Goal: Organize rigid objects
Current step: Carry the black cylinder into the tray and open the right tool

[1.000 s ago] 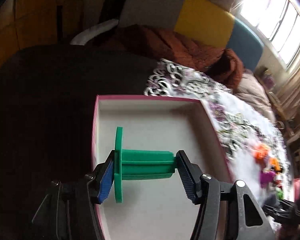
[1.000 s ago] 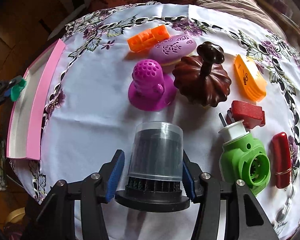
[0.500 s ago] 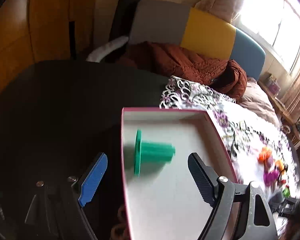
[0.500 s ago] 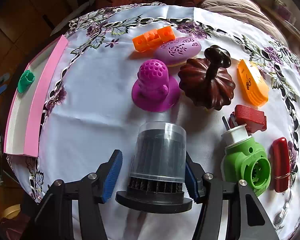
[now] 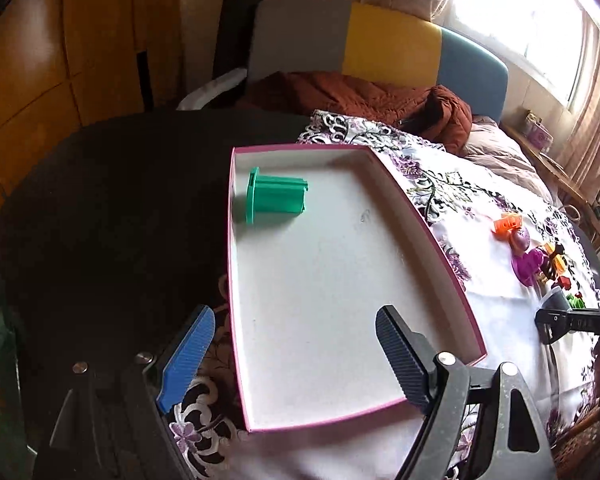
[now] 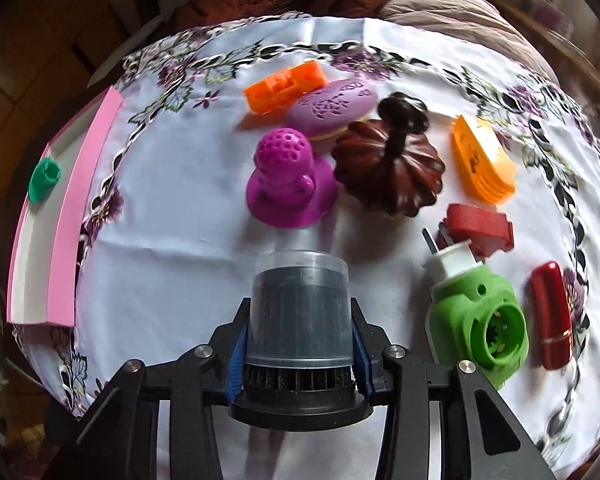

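On the flowered cloth of the surface, the right tool was closing, its blue pads pressed against both sides of an upright dark cylinder with a clear cover and a wide black base. Beyond it stood a purple perforated piece, a brown pumpkin-shaped lid, an orange block and a lilac oval piece. To the right lay an orange comb-like piece, a red block, a green plug adapter and a red tube. At the cloth's left edge sat a pink-rimmed box; a green spool lay on its side in its far corner. The left tool hung above the box's near end, its jaws wide apart with nothing between them.
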Tool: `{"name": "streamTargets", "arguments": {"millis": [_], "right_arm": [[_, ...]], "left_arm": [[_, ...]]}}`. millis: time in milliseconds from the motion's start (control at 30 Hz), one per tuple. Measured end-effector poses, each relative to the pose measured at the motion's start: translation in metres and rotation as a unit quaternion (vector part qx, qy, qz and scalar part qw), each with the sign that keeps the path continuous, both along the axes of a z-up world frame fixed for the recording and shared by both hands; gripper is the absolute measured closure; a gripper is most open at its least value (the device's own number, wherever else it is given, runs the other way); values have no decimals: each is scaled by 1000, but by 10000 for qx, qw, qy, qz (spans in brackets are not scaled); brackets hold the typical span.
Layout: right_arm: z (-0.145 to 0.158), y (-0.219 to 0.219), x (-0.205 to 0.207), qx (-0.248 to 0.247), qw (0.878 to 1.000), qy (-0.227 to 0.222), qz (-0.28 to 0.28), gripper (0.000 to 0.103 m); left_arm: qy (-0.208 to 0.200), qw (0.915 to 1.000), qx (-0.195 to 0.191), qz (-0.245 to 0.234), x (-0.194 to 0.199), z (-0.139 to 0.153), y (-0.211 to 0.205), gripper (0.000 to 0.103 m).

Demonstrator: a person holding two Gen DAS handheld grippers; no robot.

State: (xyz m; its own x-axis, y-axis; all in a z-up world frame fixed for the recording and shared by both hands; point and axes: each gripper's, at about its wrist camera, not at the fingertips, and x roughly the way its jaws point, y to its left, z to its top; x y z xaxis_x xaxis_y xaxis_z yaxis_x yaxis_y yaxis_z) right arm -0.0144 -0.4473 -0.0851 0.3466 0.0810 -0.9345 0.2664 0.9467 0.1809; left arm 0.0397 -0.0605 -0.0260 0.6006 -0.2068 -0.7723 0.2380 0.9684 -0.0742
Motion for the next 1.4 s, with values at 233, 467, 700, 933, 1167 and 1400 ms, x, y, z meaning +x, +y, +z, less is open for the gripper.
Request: {"name": "streamTargets", "arguments": {"millis": [233, 467, 700, 933, 1167, 1400], "right_arm": [[13, 11, -2, -146, 9998, -115, -80, 60], [48, 41, 3, -198, 9977, -621, 181, 60], [79, 109, 31, 181, 9890, -1100, 975, 60], [70, 199, 76, 667, 9752, -1013, 1851, 60], [46, 266, 136, 1094, 9736, -620, 1907, 60], [32, 301, 183, 1215, 9761, -450, 1744, 57]], "left_arm": [[-92, 9999, -46, 12, -6, 6, 2, 19], [-72, 9999, -138, 63, -4, 6, 12, 19], [-44, 9995, -205, 238, -5, 4, 28, 19], [-29, 9975, -245, 665, -4, 2, 58, 19], [42, 9942, -277, 1038, -1, -5, 88, 19], [134, 9928, -310, 1149, 1, -13, 99, 19]]}}
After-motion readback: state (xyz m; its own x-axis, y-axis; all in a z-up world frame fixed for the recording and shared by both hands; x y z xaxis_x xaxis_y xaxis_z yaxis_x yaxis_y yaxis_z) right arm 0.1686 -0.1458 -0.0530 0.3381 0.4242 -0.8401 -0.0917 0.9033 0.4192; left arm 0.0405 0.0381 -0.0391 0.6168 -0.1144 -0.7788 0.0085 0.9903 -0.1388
